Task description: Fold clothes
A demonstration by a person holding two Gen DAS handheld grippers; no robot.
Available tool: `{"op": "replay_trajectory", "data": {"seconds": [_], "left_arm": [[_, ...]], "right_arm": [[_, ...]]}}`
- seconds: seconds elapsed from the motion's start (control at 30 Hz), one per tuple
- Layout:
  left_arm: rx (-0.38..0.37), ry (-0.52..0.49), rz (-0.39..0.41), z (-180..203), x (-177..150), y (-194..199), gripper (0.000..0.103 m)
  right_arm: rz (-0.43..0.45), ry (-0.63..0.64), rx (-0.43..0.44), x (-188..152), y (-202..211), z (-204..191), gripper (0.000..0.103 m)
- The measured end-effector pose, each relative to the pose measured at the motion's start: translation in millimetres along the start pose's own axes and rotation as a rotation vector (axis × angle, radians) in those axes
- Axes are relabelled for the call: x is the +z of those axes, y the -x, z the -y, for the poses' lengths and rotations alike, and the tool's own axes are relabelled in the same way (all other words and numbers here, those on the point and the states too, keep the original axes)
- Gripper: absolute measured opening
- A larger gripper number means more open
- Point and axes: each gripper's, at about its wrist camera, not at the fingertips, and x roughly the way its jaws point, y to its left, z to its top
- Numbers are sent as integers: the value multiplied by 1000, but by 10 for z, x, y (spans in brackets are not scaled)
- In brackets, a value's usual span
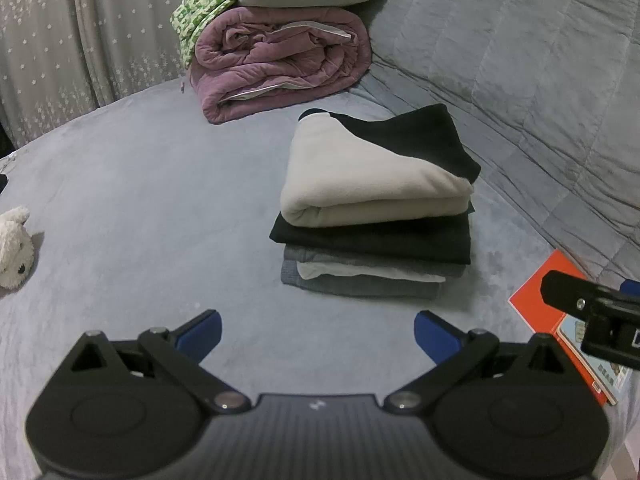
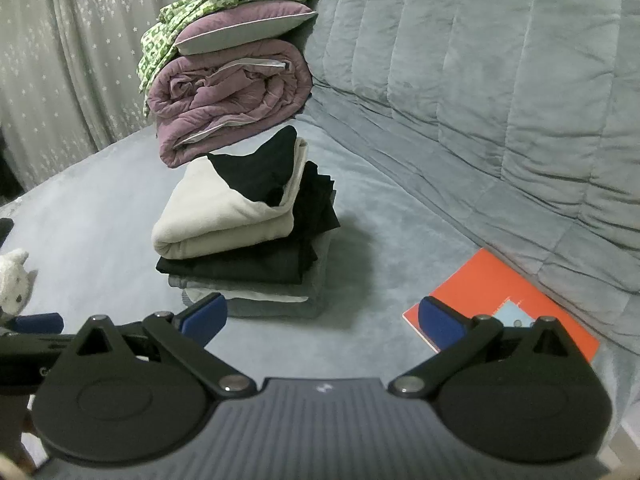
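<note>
From the left wrist, the left gripper [image 1: 318, 334] stands wide open above the plush grey bed cover [image 1: 140, 200], its 2 blue-padded fingers holding nothing. Ahead sits the stack of folded clothes [image 1: 376, 216]: a fleecy cream-and-black garment [image 1: 372, 184] on top, then a flat black layer, then grey and white pieces. A rolled mauve quilt [image 1: 280, 64] lies behind, a fluffy white toy [image 1: 14, 246] left, an orange book [image 1: 560, 312] right. From the right wrist, the right gripper [image 2: 322, 320] is equally spread and empty; the stack [image 2: 244, 232] rests left of centre near the quilted backrest [image 2: 500, 80], the thin square book [image 2: 500, 300] lying flat beside it.
</note>
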Motion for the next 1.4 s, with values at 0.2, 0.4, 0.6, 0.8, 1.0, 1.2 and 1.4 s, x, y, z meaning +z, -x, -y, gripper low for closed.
{"op": "replay_trajectory", "data": {"seconds": [0.2,0.4,0.6,0.8,1.0,1.2,1.4], "left_arm": [[0,-4,-1,13,5,-2,102],[2,-6,-2,10,-1,-4,102],[3,-8,1,-1,-6,4,102],[5,-13,1,-2,-9,-5,102],[7,-14,1,1,-25,-6,102],[4,4,5,-19,-72,83,102],[3,14,15,-53,-203,345,102]], "right_arm": [[-1,5,-2,-3,-2,-4,103],[-3,12,-5,-7,-6,-18,103],[-3,12,-7,-7,-7,-23,103],[-5,14,-12,-5,-20,-35,103],[-8,13,-15,-3,-33,-25,103],[0,16,-27,21,20,-42,103],[71,39,-4,99,436,-154,103]]}}
